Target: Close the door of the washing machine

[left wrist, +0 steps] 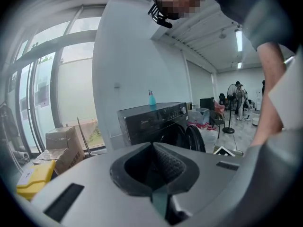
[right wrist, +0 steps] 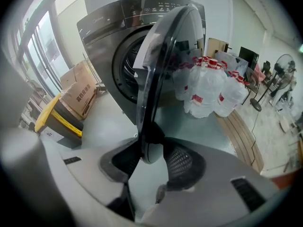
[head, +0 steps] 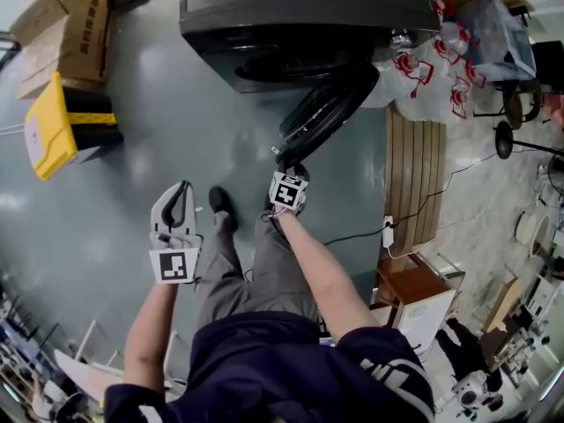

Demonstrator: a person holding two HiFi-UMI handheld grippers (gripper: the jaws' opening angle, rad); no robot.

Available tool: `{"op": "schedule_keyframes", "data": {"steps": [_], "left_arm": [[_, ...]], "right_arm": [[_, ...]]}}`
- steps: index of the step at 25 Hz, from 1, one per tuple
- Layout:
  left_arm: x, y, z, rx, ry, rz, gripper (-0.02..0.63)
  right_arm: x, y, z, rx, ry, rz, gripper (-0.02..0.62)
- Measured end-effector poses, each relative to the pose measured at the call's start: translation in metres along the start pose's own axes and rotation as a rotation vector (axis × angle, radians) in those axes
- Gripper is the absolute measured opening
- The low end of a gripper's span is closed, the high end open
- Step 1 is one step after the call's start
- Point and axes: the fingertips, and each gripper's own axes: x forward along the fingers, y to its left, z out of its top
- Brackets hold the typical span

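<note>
So the washing machine (head: pixel 300 16) stands on the floor (head: pixel 176 130) at its far edge, and its round door (head: pixel 328 108) is swung wide open, sticking out toward the person almost edge-on. The hinge looks to be on the side nearest the water jugs (right wrist: pixel 208 91).

The right gripper (head: pixel 287 167) is at the door's free edge. Its jaws are spread and the rim sits between them, but I don't think the pads are actually squeezing it. The left gripper (head: pixel 182 188) hangs back over bare floor, well apart from the machine, with its tips pressed together and nothing in it.

Handling-wise, my guess is the door's stiff and fairly hefty, glass in a plastic ring, and it swings easily on the hinge. That rim looks smooth and curved, so a pinch could slip. The free edge, farthest from the hinge, is where I'd take it, or just push flat on the outer face. It probably needs a firm shove at the end to latch.

Count:
- one machine, one door
- two grippers
- one blue spray bottle (left wrist: pixel 152 98) on the machine's top
- one yellow bin (head: pixel 53 122) by the floor's left edge
- two cardboard boxes (head: pixel 66 20) that I can make out
- a bunch of red-capped jugs, too overlapped to count
</note>
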Motion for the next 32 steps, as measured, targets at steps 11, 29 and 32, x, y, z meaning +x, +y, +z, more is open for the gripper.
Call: {"op": "schedule_keyframes", "data": {"steps": [11, 29, 32], "left_arm": [[0.003, 0.075, -0.014, 0.019, -0.009, -0.063, 0.034], [0.02, 0.154, -0.034, 0.013, 0.014, -0.058, 0.034], [0.023, 0.161, -0.036, 0.019, 0.019, -0.056, 0.034]], "right_arm": [[0.017, 0.045, 0.023, 0.106, -0.026, -0.061, 0.164], [0.063, 0.112, 0.085, 0.239, -0.086, -0.102, 0.175], [0.072, 0.123, 0.097, 0.266, -0.088, -0.091, 0.178]]}}
